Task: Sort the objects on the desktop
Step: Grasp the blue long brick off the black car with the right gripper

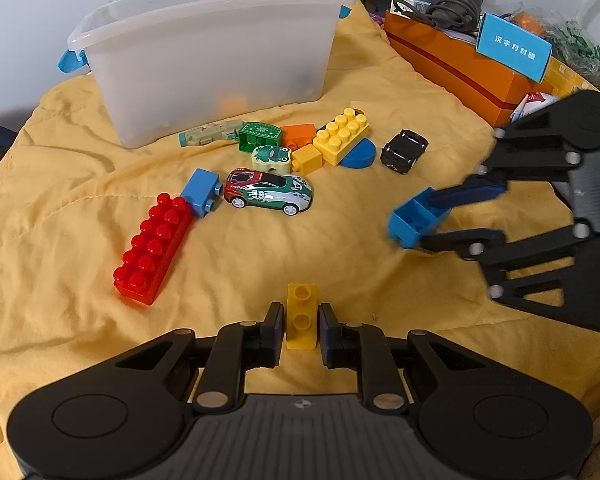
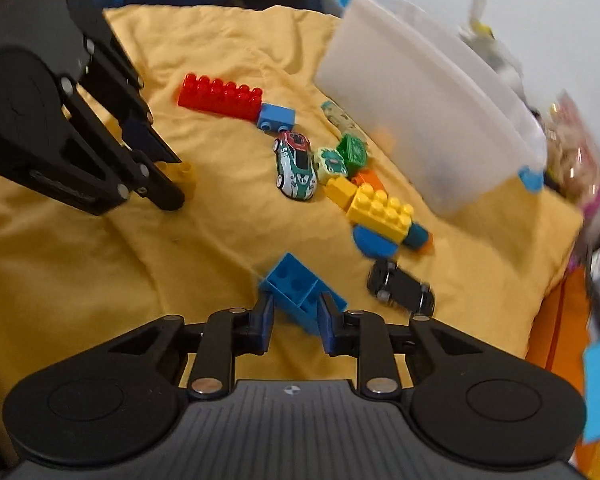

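Note:
My left gripper (image 1: 300,312) is shut on a small yellow brick (image 1: 300,322) that stands upright just above the yellow cloth (image 1: 60,340). From the right wrist view, the left gripper (image 2: 176,178) sits at the left with the yellow brick (image 2: 187,174) poking out past its fingers. My right gripper (image 2: 296,308) has its pads against the sides of a hollow blue brick (image 2: 292,280), which is tilted with its open underside showing. In the left wrist view, the right gripper (image 1: 424,220) holds this blue brick (image 1: 412,216) at the right, low over the cloth.
A translucent bin (image 1: 204,60) stands at the back. In front of it lie a red long brick (image 1: 154,248), a small blue brick (image 1: 202,190), a race car (image 1: 268,192), a black car (image 1: 404,150), a yellow brick (image 1: 342,136) and several small pieces. An orange box (image 1: 460,64) borders the right.

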A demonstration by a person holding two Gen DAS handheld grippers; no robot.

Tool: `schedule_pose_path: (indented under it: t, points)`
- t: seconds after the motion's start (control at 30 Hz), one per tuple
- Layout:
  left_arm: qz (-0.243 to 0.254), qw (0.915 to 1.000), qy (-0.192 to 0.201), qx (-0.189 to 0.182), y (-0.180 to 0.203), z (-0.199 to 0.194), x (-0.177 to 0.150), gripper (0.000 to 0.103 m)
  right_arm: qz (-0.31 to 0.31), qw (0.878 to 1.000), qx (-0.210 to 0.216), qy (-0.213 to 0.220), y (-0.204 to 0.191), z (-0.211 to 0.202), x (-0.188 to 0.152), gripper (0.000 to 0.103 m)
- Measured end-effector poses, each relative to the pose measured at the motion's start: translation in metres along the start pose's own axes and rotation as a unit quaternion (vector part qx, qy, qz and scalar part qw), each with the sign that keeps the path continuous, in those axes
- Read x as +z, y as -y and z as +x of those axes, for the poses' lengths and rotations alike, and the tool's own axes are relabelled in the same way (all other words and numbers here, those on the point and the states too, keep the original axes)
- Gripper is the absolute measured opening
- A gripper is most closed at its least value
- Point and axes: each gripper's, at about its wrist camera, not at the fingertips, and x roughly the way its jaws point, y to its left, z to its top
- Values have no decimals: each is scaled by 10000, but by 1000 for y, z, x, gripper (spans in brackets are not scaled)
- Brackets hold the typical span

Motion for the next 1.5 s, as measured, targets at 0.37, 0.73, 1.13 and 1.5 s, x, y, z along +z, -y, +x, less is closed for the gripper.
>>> schedule_pose_path:
  t: [0.37, 0.73, 1.13, 1.5]
  points:
    - [-104, 9999, 4, -17, -2, 0, -1, 22, 2925, 9376, 1870, -181, 71, 11, -3, 18]
    - [-164, 9999, 6, -23, -2, 0, 0, 22, 3628, 9175, 1597, -331, 80, 11, -38, 38]
    - [-234, 9997, 8, 1, -1, -1, -1, 23, 2204, 9737, 575, 47, 60, -2, -16, 45]
    - [-257, 9997, 4, 30, -1, -2, -2, 24, 2376, 9713, 115, 85, 64, -2, -17, 32]
